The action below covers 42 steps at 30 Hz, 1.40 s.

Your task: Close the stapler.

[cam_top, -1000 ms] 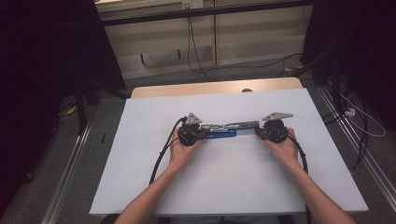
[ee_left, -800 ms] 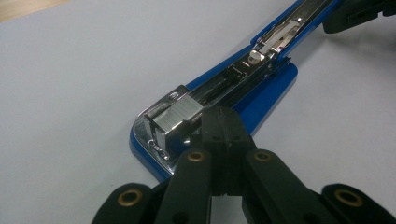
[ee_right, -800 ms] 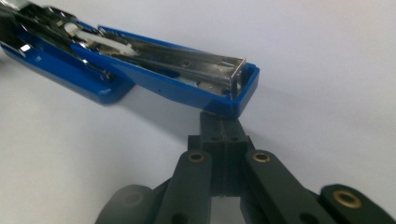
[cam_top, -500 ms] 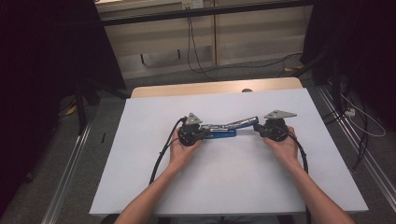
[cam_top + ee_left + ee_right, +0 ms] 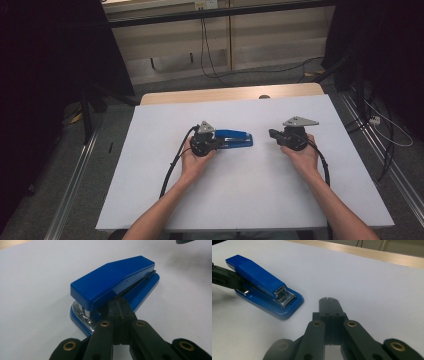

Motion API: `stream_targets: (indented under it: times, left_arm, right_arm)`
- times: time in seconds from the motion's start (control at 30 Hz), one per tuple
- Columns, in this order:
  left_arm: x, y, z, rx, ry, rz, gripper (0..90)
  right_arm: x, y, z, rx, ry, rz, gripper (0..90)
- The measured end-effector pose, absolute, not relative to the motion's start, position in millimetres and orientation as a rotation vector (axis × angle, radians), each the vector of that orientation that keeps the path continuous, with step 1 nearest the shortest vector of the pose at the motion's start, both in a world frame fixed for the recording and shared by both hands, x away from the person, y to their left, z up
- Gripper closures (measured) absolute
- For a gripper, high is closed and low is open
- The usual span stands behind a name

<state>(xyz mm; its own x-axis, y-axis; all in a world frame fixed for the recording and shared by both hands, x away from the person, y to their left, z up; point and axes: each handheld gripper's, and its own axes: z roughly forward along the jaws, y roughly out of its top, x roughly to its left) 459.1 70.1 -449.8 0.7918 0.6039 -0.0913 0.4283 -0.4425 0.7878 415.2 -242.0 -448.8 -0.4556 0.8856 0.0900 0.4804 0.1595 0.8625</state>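
The white table (image 5: 240, 190) runs out in front of you, and near its middle, a touch toward nine o'clock, lies the blue stapler (image 5: 234, 138) flat on its base. Its long axis runs from nine to three o'clock in the high view; the right gripper view shows the chrome staple mouth at the end facing your right gripper, so I judge that end the front and the hinge end the one by your left. I'd expect it to handle as a stiff, fairly weighty block with a smooth plastic shell that may slip, and the top arm will likely pivot if you lift it by that alone, so take it across both flanks of the base near mid-length. Your left gripper (image 5: 119, 305) has its jaws closed together, tips touching the stapler's side at the seam, clasping nothing. Your right gripper (image 5: 329, 302) sits well apart at three o'clock, jaws likewise closed and empty.
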Motion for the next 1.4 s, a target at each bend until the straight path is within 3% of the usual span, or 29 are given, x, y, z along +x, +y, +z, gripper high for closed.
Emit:
stream_targets:
  times: [0.3, 0.57, 0.77, 1.03, 1.1, 1.23, 1.4]
  left_arm:
    - [456.8, 72.3, -447.5, 2.119, 0.77, 0.239, 90.0]
    - [450.2, 69.8, -445.6, 2.124, 0.752, 0.215, 83.9]
    - [448.5, 72.0, -442.9, 2.124, 0.732, 0.232, 79.2]
    - [444.6, 74.9, -440.6, 2.101, 0.749, 0.23, 67.3]
    - [443.5, 76.0, -439.2, 2.092, 0.748, 0.234, 65.1]
    - [440.5, 78.0, -434.4, 2.062, 0.734, 0.242, 54.2]
    - [440.0, 80.2, -431.2, 2.043, 0.73, 0.27, 39.7]
  right_arm:
    - [412.7, -240.5, -450.9, 1.304, 2.003, 1.243, 88.4]
    - [409.3, -241.4, -450.1, 1.3, 2.002, 1.273, 82.7]
    - [408.0, -243.8, -449.1, 1.31, 1.994, 1.294, 69.9]
    - [404.9, -243.7, -444.9, 1.31, 1.996, 1.314, 46.9]
    - [404.7, -242.6, -444.8, 1.316, 1.988, 1.302, 37.4]
    - [404.6, -238.5, -444.8, 1.313, 1.974, 1.275, 20.0]
    - [403.8, -235.8, -444.9, 1.318, 1.973, 1.272, 9.7]
